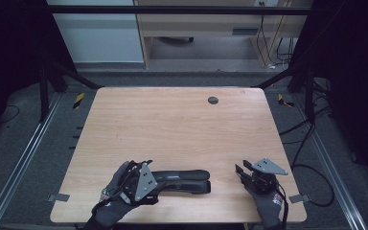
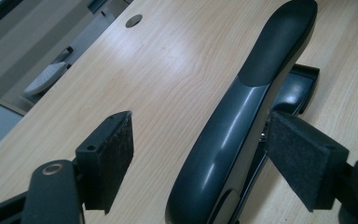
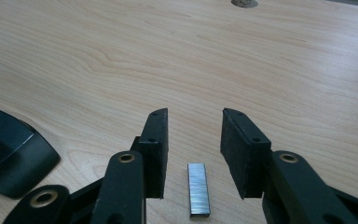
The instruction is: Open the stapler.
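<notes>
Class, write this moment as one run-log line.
left gripper: open, straddling stapler | right gripper: open over staple strip | strip flat on table, ungrasped

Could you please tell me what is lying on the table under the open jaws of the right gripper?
A strip of staples lies flat on the wooden table under the right gripper, between its two jaws and touching neither. The strip's near end is cut off by the picture's edge.

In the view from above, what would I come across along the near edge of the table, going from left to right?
Left gripper in a gloved hand → black stapler lying flat on the table → right gripper, held in the other gloved hand.
</notes>
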A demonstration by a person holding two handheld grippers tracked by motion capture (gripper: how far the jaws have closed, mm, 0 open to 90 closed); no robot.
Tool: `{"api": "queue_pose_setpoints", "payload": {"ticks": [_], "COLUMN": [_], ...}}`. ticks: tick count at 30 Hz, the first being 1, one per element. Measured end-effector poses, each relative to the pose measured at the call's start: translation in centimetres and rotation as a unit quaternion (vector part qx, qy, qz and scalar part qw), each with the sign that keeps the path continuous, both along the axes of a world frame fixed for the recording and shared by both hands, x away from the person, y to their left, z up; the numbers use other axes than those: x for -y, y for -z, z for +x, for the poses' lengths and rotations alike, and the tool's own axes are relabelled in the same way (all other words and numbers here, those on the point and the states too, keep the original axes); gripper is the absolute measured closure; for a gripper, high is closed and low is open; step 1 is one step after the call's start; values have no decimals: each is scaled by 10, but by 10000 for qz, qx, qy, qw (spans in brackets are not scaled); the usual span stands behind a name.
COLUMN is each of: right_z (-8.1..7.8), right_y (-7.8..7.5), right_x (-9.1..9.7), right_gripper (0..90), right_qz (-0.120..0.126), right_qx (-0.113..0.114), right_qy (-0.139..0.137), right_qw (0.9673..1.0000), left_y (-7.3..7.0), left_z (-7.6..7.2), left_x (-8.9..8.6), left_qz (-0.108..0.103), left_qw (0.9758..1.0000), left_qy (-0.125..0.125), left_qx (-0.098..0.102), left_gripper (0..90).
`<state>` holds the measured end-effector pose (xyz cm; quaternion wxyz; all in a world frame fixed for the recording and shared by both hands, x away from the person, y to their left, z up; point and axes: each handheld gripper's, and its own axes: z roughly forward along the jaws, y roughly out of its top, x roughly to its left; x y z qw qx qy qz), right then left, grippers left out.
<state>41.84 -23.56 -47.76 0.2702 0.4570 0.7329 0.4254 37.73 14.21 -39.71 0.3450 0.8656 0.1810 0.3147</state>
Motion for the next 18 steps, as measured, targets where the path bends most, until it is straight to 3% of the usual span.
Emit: {"api": "queue_pose_setpoints", "payload": {"ticks": [18], "right_z": [1], "right_y": [2], "right_x": [-3], "right_gripper": [635], "right_qz": [-31], "right_qx": [-20], "right_qy": [-34], "right_qw": [10000], "left_y": [7], "left_z": [-6], "left_x": [26], "left_qz": [447], "left_qw": [9985], "left_qy": [100], "left_qx": [302], "left_gripper": [229]}}
